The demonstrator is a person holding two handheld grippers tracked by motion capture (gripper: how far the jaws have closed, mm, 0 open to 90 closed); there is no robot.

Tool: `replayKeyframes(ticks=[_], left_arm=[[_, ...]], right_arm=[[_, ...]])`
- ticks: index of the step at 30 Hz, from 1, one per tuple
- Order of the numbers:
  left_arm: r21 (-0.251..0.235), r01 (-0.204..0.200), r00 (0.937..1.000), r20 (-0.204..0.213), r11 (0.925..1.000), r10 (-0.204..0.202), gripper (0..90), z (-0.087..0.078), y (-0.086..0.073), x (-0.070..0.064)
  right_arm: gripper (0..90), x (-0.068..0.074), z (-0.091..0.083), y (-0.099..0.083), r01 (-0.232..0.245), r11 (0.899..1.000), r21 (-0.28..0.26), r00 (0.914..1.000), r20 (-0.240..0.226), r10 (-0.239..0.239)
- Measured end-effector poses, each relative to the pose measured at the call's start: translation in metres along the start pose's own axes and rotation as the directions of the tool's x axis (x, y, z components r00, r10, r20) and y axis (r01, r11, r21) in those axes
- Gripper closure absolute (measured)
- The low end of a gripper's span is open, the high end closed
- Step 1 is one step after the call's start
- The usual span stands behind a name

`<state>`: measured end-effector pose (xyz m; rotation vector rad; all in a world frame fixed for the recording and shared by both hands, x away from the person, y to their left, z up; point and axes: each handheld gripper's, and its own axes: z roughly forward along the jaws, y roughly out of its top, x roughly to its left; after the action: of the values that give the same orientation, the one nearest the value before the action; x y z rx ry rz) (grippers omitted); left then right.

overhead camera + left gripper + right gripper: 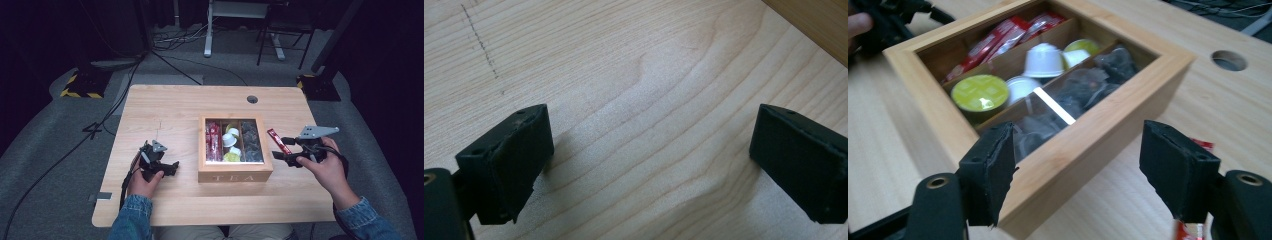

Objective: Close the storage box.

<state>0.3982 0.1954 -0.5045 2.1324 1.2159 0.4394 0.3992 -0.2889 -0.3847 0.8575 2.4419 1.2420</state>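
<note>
Right tool (291, 150) sits just off the right side of the tea box (235, 174), jaws wide, nothing between them. In the right gripper view the jaws straddle the box's near corner (1073, 150), and a red sachet (279, 141) lies on the surface right beside my tool, between it and the box wall; its red corner peeks out by the right jaw (1203, 145).

Step in hand, as I read it: pick up that sachet and file it with the others. To do it well, I drop the jaws flat along the sachet's short axis, pinch mid-length so it doesn't droop, keep clear of the box wall, then lift over the rim before moving left.

Box layout in the high view, three lanes running front to back:
- left lane: red sachets (214, 142), same kind as the loose one, so that's the target
- middle lane: coffee capsules, white (1044, 60) and yellow-green foil tops (979, 92)
- right lane: dark wrapped tea bags (251, 142), packed fairly full

Something glassy glints over the right lane in the right gripper view; I can't tell whether it's a lid pane or just wrapper shine. Check before going in.

Left tool (161, 166) rests on the bare surface (165, 107) left of the box, well apart from it, jaws wide and empty too. It could steady the box if it slides.
</note>
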Motion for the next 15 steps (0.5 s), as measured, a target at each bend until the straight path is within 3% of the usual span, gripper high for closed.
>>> replayKeyframes(ticks=[15], left_arm=[[0.0, -0.029, 0.9992, 0.027, 0.9996, 0.029, 3.6, -0.006, -0.006, 0.009]], right_arm=[[27.6, -0.055, -0.01, -0.011, -0.077, 0.997, -0.018, 0.992, 0.099, 0.079]])
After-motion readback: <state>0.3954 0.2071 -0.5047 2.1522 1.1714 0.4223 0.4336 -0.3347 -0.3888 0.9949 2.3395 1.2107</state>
